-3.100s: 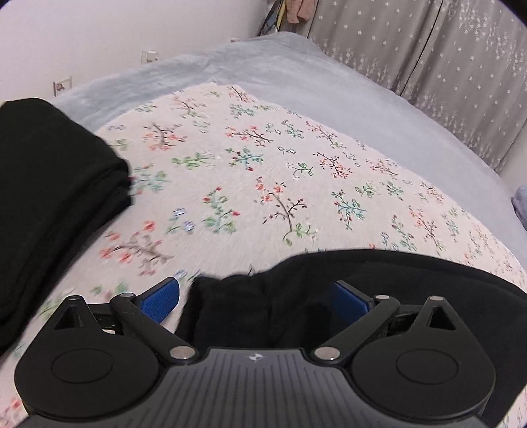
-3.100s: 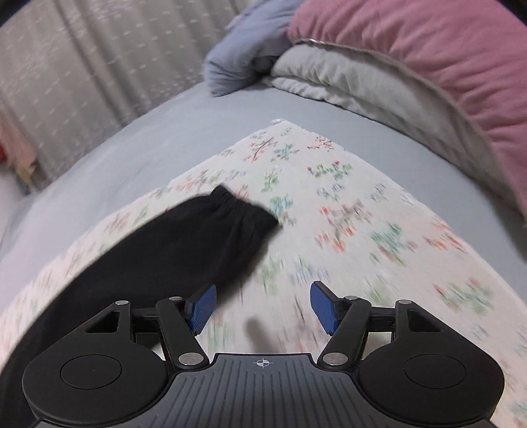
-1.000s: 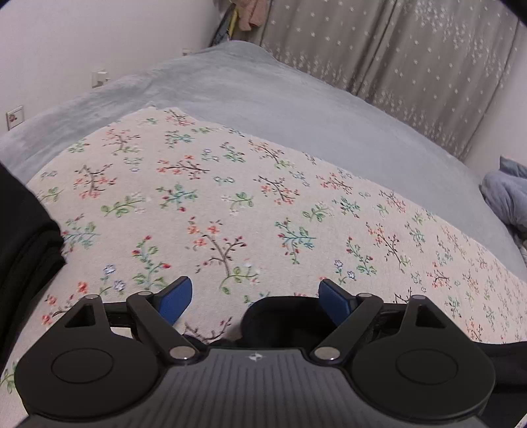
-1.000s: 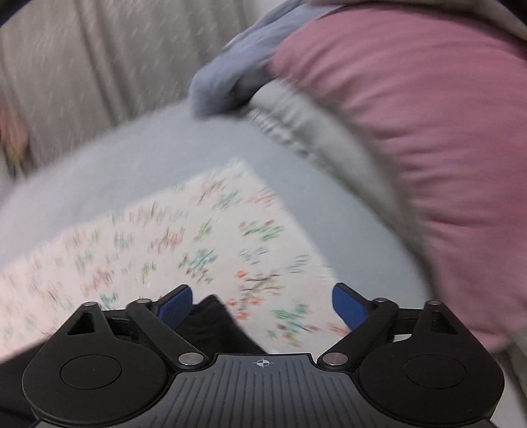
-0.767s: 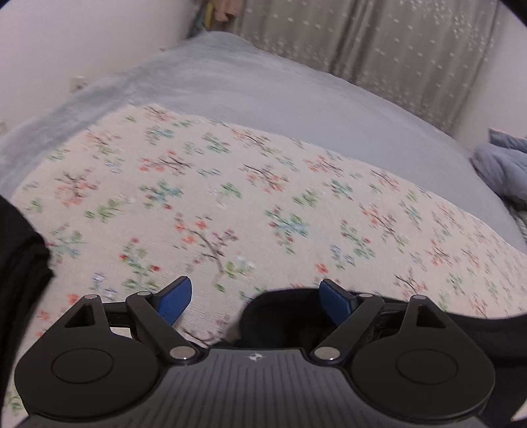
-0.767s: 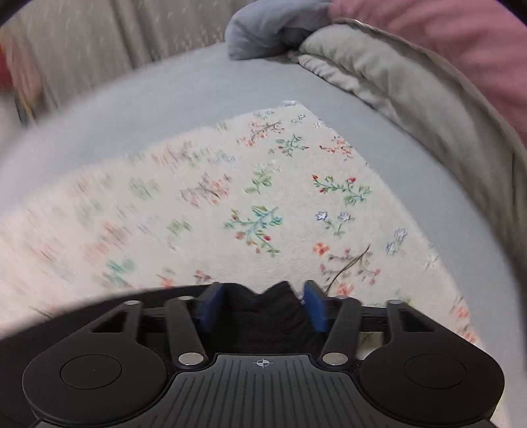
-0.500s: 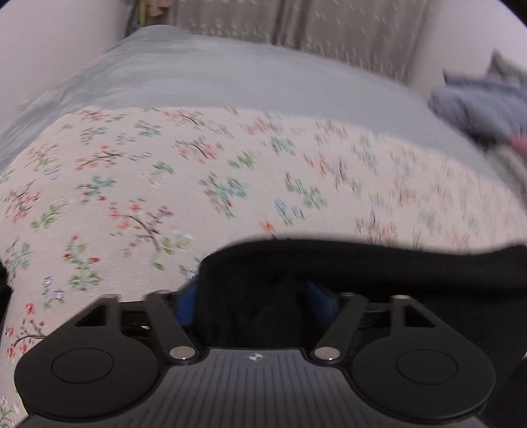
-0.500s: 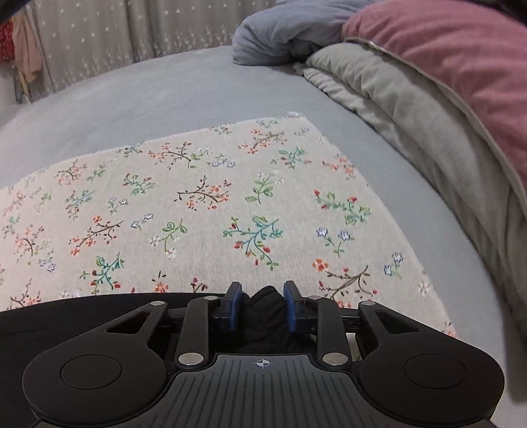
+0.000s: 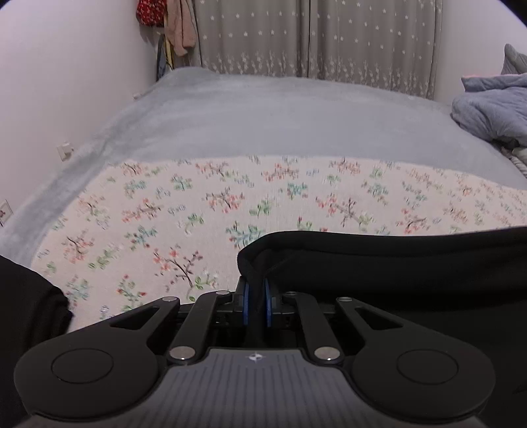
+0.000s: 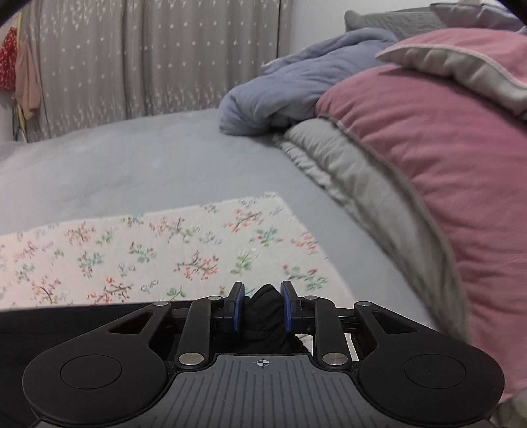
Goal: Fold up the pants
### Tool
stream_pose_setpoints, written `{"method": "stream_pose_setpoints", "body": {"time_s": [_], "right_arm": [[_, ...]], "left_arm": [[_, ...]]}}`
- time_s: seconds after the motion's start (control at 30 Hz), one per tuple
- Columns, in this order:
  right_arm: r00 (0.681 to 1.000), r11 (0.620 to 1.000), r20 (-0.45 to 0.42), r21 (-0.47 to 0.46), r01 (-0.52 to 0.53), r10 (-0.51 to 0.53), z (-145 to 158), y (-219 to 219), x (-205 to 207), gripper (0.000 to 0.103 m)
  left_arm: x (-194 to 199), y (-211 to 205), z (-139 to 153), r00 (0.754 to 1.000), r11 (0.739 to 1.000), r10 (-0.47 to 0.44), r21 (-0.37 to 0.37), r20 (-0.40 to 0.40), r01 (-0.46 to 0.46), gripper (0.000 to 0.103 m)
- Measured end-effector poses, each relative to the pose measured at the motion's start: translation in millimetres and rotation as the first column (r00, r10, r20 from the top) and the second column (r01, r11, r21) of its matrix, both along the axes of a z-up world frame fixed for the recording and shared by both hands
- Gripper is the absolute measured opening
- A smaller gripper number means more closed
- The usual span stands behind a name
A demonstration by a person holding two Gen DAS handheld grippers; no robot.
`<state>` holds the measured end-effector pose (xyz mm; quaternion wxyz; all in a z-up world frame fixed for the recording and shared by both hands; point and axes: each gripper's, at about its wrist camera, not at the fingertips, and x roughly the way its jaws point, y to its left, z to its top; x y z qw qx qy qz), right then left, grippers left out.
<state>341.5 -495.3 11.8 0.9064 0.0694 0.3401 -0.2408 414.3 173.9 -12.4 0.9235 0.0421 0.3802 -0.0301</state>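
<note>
Two fisheye views look forward along a pair of black hand-held grippers with blue pads, over a bed.

In the left wrist view, the left hand-held gripper sits at the bottom centre. Its jaws have just been closing and are now pressed nearly together, pinching a thin edge of the black fabric pants. The pants rise from the pads as a rounded fold and stretch in a dark band to the right edge of the frame. Beneath them lies a cream floral-print cloth, slightly blurred, spread across the middle of the frame on a grey-blue bed cover. A second mass of black fabric fills the lower left corner; what it is cannot be told. Grey star-patterned curtains hang across the top, with red and pink hanging clothes at the upper left beside a white wall. A rumpled blue-grey blanket lies at the right edge.

In the right wrist view, the right hand-held gripper is at the bottom centre. Its jaws have also just been closing and now pinch a bunched lump of the black pants between the pads, with more black cloth running to the lower left edge. The floral cloth lies beyond, its corner near the frame's middle. A large pink quilted duvet with grey lining fills the right side, and the blue-grey blanket is heaped above centre against it.
</note>
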Motion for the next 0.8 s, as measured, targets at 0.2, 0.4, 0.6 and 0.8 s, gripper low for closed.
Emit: {"method": "stream_pose_setpoints", "body": {"time_s": [0.2,0.4,0.6,0.8], "right_arm": [[0.999,1.000,0.046,-0.002,0.000,0.000,41.4,-0.3,-24.2,0.021],[0.999,1.000,-0.049,0.007,0.005,-0.004,14.6,-2.7,-23.7,0.021],[0.997,1.000,-0.079,0.014,0.014,-0.013,-25.2,-5.5,-9.0,0.021],[0.999,1.000,-0.042,-0.030,-0.008,0.007,-25.9,-2.9,21.0,0.021]], "left_arm": [[-13.3,0.6,24.9,0.999,0.999,0.024,-0.030,0.031,-0.023,0.020],[-16.3,-1.9,0.0,1.000,1.000,0.017,-0.006,-0.015,-0.018,0.020],[6.3,-10.4,-9.7,0.999,0.999,0.025,0.040,-0.038,-0.023,0.020],[23.0,-11.0,-24.7,0.997,0.998,0.048,0.042,-0.053,-0.046,0.020]]}}
